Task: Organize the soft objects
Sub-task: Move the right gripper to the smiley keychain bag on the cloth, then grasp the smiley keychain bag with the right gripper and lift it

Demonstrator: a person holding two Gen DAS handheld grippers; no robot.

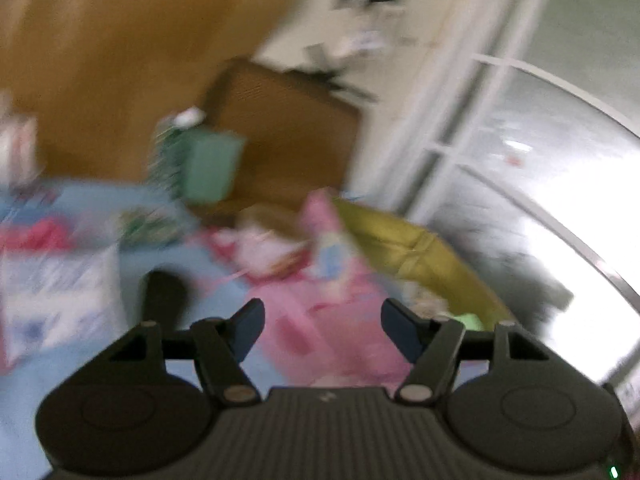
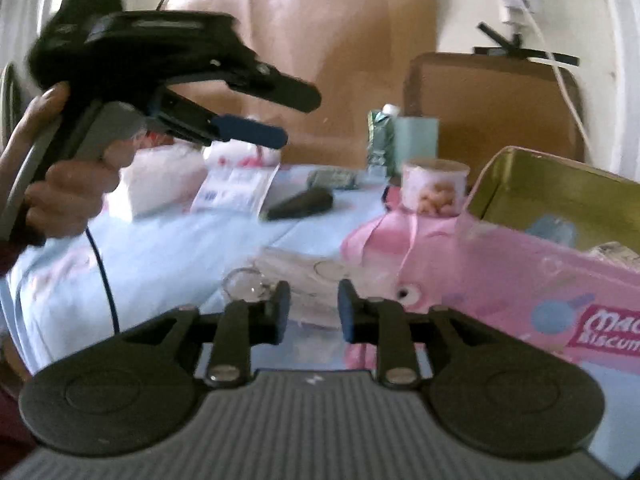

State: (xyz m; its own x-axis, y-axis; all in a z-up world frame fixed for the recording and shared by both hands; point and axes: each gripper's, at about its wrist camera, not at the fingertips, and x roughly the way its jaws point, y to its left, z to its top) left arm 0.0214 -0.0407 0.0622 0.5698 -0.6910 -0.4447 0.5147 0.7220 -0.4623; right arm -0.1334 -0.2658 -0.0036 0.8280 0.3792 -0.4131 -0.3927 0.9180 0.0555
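A: Right gripper (image 2: 314,312) narrow, pads not seen pressing the clear pouch (image 2: 304,272) just before the pink biscuit box (image 2: 520,280). Left gripper (image 2: 256,120) up left of box, part-closed, empty.

B: Risk?

A: Slippery film, pads sliding off. Box open, gold-lined, bluish item inside, blurred. Small tub (image 2: 434,188) behind box.

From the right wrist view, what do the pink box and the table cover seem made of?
The pink box: likely tin, since its open inside shines gold like metal, with a printed pink outside. The table cover: probably thin cloth or plastic sheet, pale blue, lying in soft folds.
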